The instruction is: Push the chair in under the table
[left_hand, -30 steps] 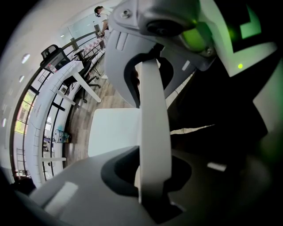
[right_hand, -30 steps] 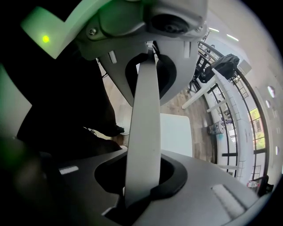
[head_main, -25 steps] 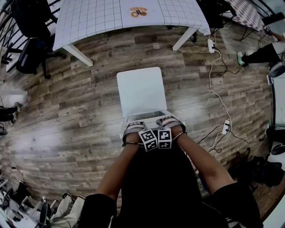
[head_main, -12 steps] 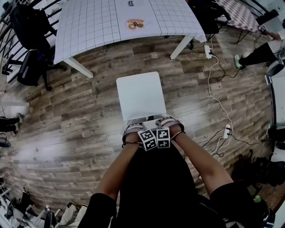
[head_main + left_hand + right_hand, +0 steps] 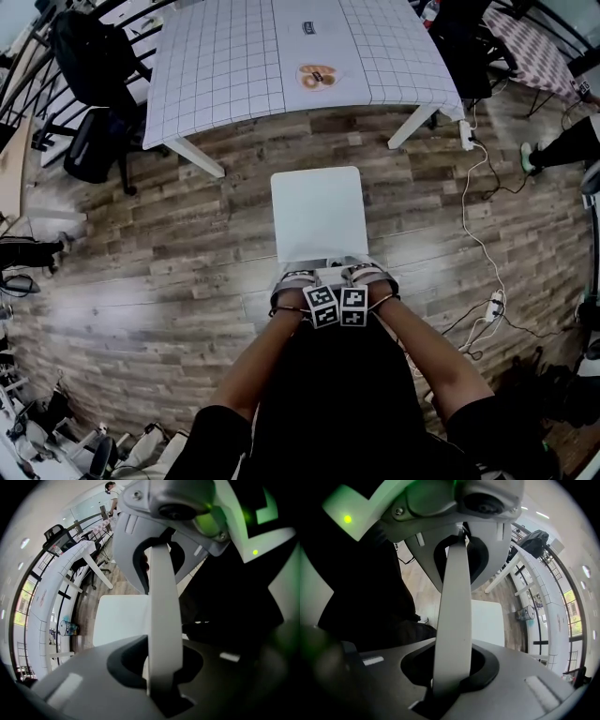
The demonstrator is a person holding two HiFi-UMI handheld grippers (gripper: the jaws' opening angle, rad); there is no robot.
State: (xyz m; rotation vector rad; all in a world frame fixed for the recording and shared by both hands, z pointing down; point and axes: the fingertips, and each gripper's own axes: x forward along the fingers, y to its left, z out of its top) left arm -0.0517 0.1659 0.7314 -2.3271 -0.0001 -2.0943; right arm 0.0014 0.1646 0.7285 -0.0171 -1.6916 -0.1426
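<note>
A white chair (image 5: 318, 211) stands on the wood floor, its seat facing the white table (image 5: 234, 66) with a checked cloth. The seat's front edge is a short gap from the table's near edge. Both grippers point down on the top of the chair back, side by side. My left gripper (image 5: 298, 282) is shut on the chair back (image 5: 164, 634), a white strip running between its jaws. My right gripper (image 5: 367, 277) is shut on the same chair back (image 5: 452, 620). The seat (image 5: 119, 620) (image 5: 488, 620) shows beyond the jaws in both gripper views.
Black office chairs (image 5: 86, 66) stand at the table's left. A power strip (image 5: 466, 136) and white cable (image 5: 487, 253) run down the floor on the right. A small round item (image 5: 317, 77) lies on the table. White table legs (image 5: 194, 157) (image 5: 412, 127) flank the chair.
The chair and both grippers have moved together toward the table. The table now fills more of the head view's top. The grips look unchanged.
</note>
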